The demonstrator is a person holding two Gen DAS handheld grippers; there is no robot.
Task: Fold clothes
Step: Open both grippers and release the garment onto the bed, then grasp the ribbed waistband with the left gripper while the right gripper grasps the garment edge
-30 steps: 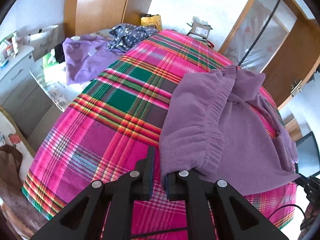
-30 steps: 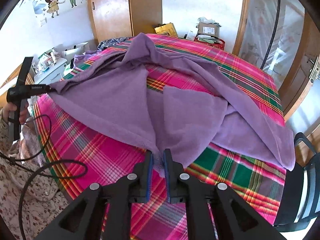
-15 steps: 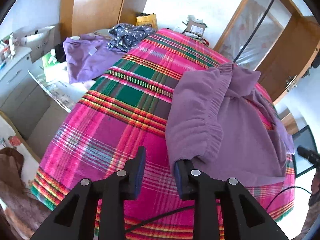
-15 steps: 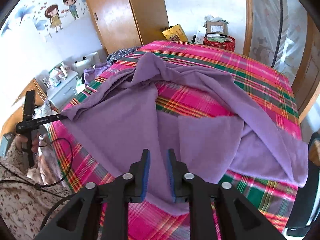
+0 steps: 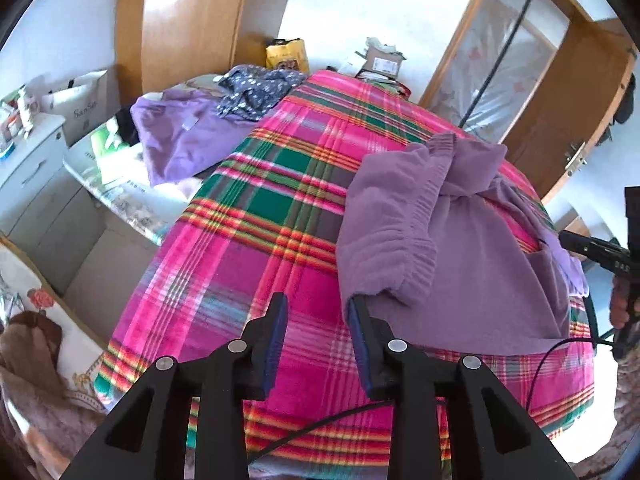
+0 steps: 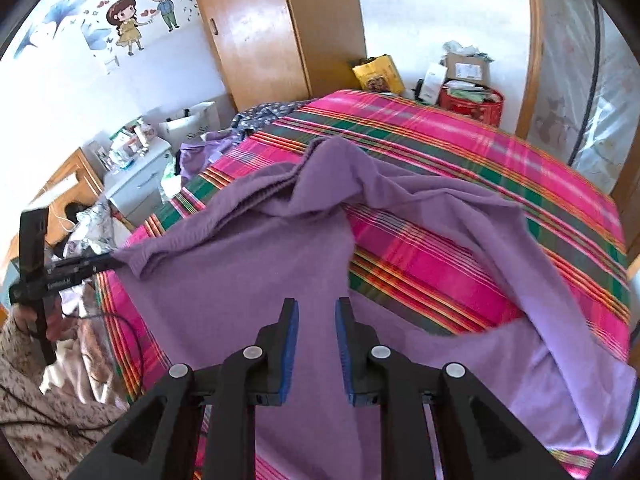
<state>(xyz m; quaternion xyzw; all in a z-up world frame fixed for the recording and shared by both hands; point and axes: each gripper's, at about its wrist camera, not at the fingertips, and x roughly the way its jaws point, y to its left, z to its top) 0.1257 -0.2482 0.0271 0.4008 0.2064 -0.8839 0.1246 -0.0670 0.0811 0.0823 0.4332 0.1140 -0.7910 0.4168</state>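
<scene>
A purple fleece garment (image 5: 472,248) lies spread and rumpled on the pink plaid bed cover (image 5: 256,240). My left gripper (image 5: 318,304) hovers at the bed's near edge with its jaws opening. Only plaid shows between them, and the garment's elastic hem corner (image 5: 384,292) rests against the tip of the right finger (image 5: 356,320). My right gripper (image 6: 316,308) hangs open above the garment (image 6: 248,280), its pads pressing nothing. In the right wrist view the left gripper (image 6: 80,270) shows at the far left, at the hem corner.
A second purple garment (image 5: 176,140) and a dark patterned one (image 5: 256,88) lie at the bed's far left corner. A white drawer unit (image 5: 28,176) stands left of the bed. Boxes (image 6: 464,76) sit past the far end. A black cable (image 5: 320,436) runs under the left gripper.
Both grippers have let go of the purple garment and their jaws have spread. The right gripper has moved in over the garment; the left has drawn back a little from the hem.
</scene>
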